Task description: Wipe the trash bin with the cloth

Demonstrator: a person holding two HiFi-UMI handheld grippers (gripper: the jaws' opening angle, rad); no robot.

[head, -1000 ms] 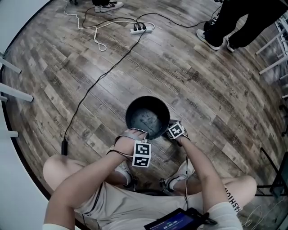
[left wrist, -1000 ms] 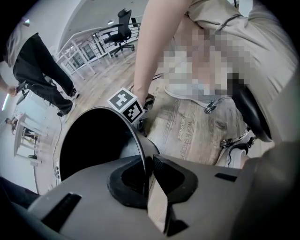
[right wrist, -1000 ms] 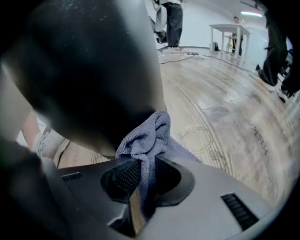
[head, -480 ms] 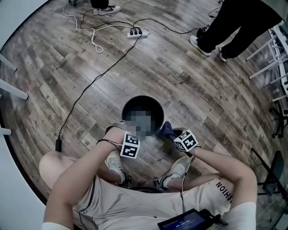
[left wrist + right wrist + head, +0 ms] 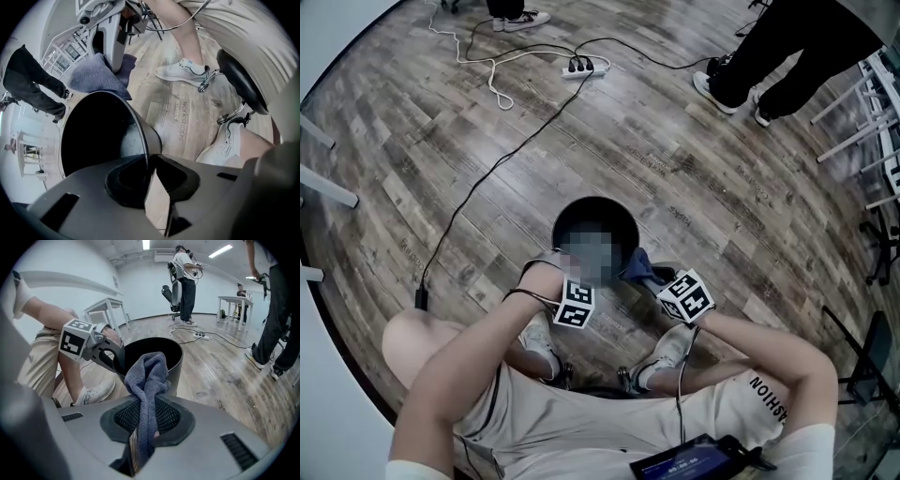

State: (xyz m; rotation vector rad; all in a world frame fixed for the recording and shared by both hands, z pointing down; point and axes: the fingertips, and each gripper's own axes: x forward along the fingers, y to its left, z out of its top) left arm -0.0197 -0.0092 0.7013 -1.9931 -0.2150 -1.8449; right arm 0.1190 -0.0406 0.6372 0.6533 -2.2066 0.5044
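Observation:
The black round trash bin (image 5: 623, 217) stands on the wood floor in front of my feet; a mosaic patch covers part of its inside. My left gripper (image 5: 565, 266) is at the bin's near rim. Its jaws have just been closing, and in the left gripper view they are shut on the thin rim (image 5: 142, 146). My right gripper (image 5: 654, 278) is at the bin's right side, level with the rim, shut on a blue-grey cloth (image 5: 638, 267). In the right gripper view the cloth (image 5: 149, 373) stands bunched up out of the jaws, in front of the bin (image 5: 174, 363).
A black cable (image 5: 487, 178) runs across the floor from a white power strip (image 5: 581, 66). Another person's legs (image 5: 769, 47) stand at the back right. My shoes (image 5: 539, 349) and a black stool seat (image 5: 241, 79) are close behind the bin. Table legs (image 5: 872, 84) stand at the right.
My right gripper has risen from low beside the bin to rim height, and the blue cloth now shows in it. My left gripper has stayed at the near rim.

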